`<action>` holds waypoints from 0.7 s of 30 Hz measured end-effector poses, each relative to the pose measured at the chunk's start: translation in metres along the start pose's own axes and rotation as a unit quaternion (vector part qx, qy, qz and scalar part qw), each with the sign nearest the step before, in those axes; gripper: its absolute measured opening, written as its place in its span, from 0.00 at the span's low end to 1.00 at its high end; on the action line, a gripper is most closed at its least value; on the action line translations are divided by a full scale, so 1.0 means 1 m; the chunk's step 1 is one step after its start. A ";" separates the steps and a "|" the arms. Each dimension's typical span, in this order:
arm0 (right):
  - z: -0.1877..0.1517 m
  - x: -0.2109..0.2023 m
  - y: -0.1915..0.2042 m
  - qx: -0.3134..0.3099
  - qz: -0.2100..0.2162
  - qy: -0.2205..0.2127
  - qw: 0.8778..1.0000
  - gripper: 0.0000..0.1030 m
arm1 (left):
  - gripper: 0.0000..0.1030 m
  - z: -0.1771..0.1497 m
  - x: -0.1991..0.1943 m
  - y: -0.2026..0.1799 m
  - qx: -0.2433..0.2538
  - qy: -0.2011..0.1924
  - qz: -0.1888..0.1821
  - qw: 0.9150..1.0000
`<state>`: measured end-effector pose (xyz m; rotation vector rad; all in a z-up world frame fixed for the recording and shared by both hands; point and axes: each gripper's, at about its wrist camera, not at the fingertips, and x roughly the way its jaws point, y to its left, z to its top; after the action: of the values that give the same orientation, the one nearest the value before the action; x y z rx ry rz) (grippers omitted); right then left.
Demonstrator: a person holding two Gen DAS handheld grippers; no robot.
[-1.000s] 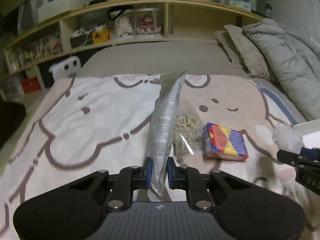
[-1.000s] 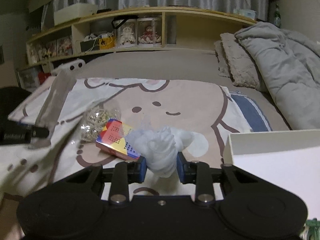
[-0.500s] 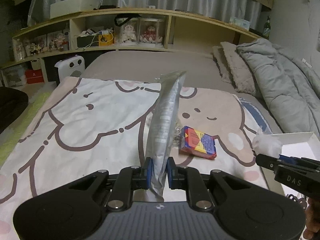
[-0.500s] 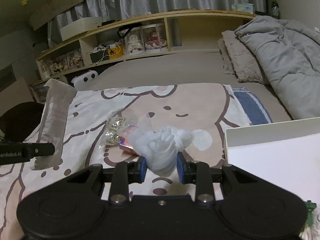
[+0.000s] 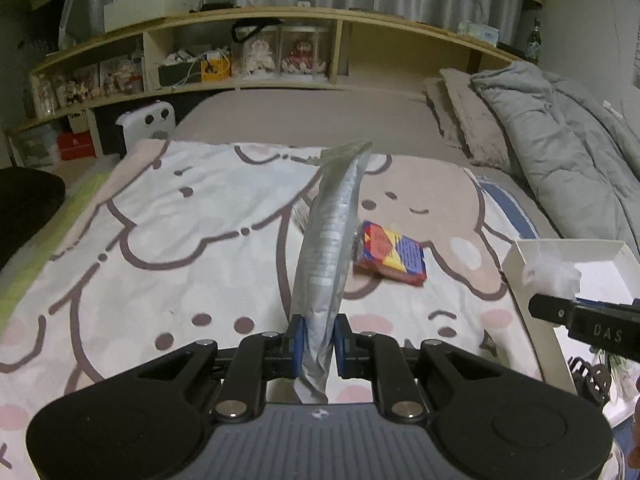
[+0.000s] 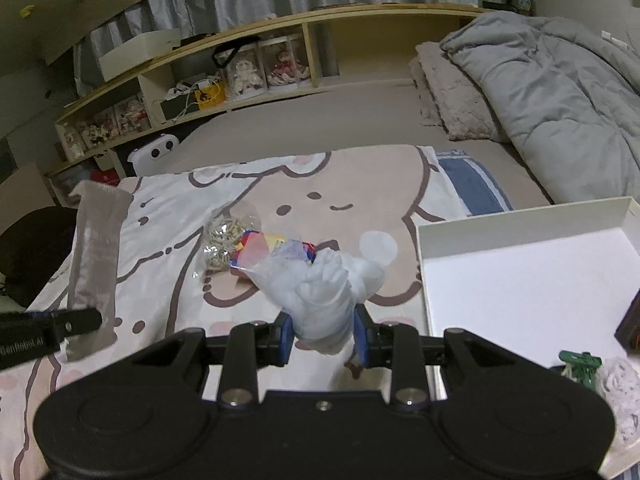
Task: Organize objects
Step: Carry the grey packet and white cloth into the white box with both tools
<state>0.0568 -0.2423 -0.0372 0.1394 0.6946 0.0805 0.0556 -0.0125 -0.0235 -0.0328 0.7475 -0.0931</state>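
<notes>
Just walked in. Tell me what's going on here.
A person is tidying things off a bed with a gripper in each hand. The left gripper is shut on a long silver pouch, held upright. The right gripper is shut on a clear bag of white stuffing, beside the open white box. A colourful small box and a bag of rubber bands lie on the cartoon blanket.

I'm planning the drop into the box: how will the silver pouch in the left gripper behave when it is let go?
The silver pouch stands up from the left gripper with only a slight bow, so it is probably fairly stiff. Its foil looks smooth, so it may slide. Long and thin, it will likely fall flat in the white box.
</notes>
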 end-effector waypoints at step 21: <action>0.018 -0.007 -0.035 0.012 -0.016 0.006 1.000 0.30 | 0.16 0.012 0.015 -0.040 -0.013 0.002 -0.070 0.997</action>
<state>0.0640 -0.2791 -0.0246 0.1506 0.7090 0.0433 0.0723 -0.0540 -0.0223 -0.1097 0.7495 -0.2165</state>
